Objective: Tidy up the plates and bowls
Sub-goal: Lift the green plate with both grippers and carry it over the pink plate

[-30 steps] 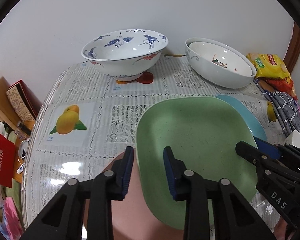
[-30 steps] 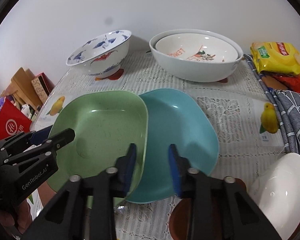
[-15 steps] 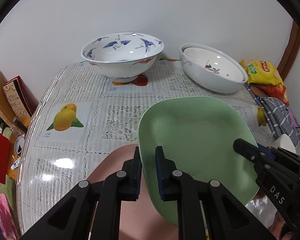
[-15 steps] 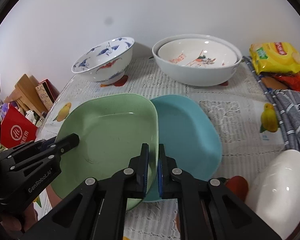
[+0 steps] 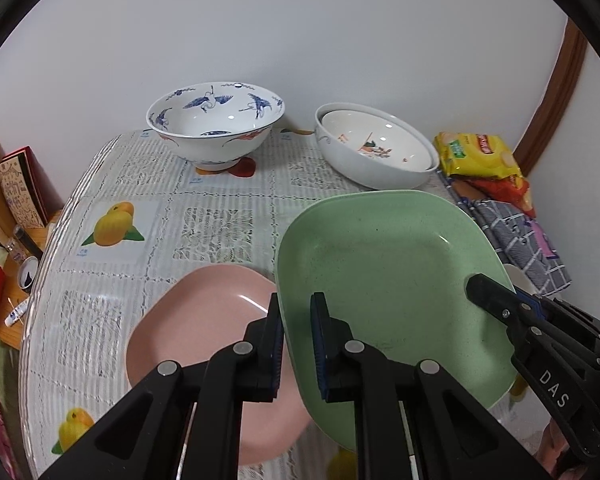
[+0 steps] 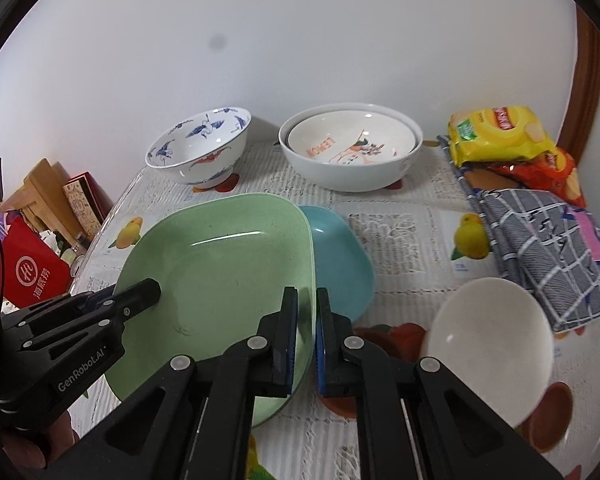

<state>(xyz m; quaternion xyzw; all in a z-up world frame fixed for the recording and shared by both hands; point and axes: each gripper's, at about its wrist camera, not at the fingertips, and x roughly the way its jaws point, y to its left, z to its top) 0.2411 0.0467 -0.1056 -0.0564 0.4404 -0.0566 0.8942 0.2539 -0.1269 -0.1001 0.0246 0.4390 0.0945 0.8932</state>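
Green plate [image 5: 384,276] is gripped at opposite rims by both claws and held above the worktop [image 5: 204,208]: left claw [image 5: 296,344] clenched on its left edge, right claw [image 6: 307,334] clenched on its right edge. Pink plate [image 5: 204,340] lies below at left, blue plate [image 6: 340,264] at right. Crane bowl [image 5: 216,124] and nested white bowls [image 5: 376,148] are set by the wall

Bare tablecloth [image 5: 172,216] lies open left of the green plate [image 5: 384,272]. The crane-painted bowl [image 5: 216,124] and nested white bowls [image 6: 352,152] block the back; the folded cloth [image 6: 548,252] crowds the right.
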